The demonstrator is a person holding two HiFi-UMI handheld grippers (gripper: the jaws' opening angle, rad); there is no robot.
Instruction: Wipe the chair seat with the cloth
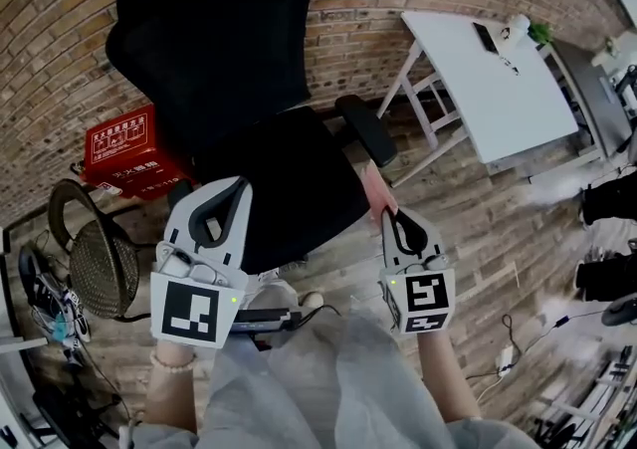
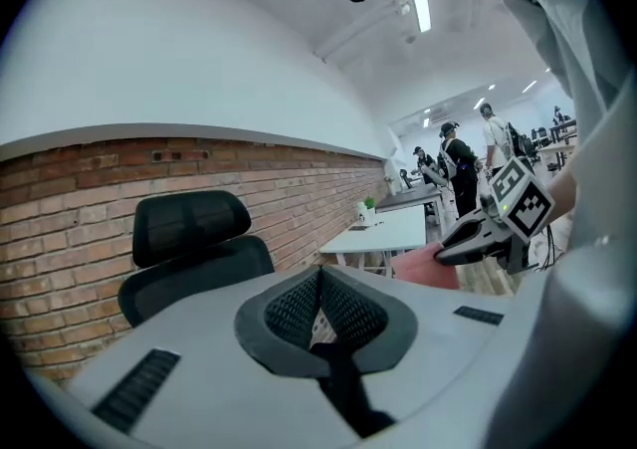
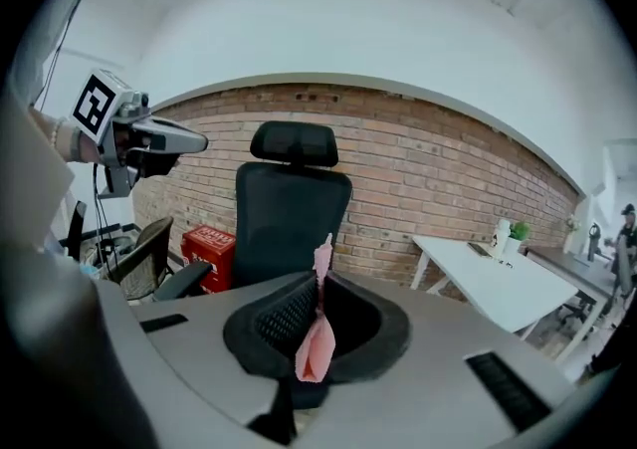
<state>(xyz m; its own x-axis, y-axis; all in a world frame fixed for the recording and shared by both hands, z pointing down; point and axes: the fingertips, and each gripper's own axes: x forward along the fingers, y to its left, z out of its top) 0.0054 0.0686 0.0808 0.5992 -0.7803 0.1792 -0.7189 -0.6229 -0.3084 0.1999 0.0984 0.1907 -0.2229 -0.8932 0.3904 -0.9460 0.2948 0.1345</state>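
A black office chair stands against the brick wall, its seat (image 1: 284, 188) just ahead of both grippers. My right gripper (image 1: 387, 211) hovers at the seat's right front edge, shut on a pink cloth (image 1: 375, 188). In the right gripper view the cloth (image 3: 317, 342) hangs pinched between the jaws of the right gripper (image 3: 324, 276), with the chair back (image 3: 291, 208) beyond it. My left gripper (image 1: 237, 184) is over the seat's left front, shut with nothing in it. The left gripper view shows the left gripper (image 2: 319, 274) closed, and off to the right the right gripper (image 2: 490, 230) with the cloth (image 2: 428, 268).
A red box (image 1: 124, 150) sits by the wall left of the chair, with a wicker chair (image 1: 98, 260) nearer me. A white table (image 1: 490, 89) stands to the right. The chair's right armrest (image 1: 365, 128) juts out. Cables (image 1: 508, 342) lie on the floor. People (image 2: 458, 163) stand far off.
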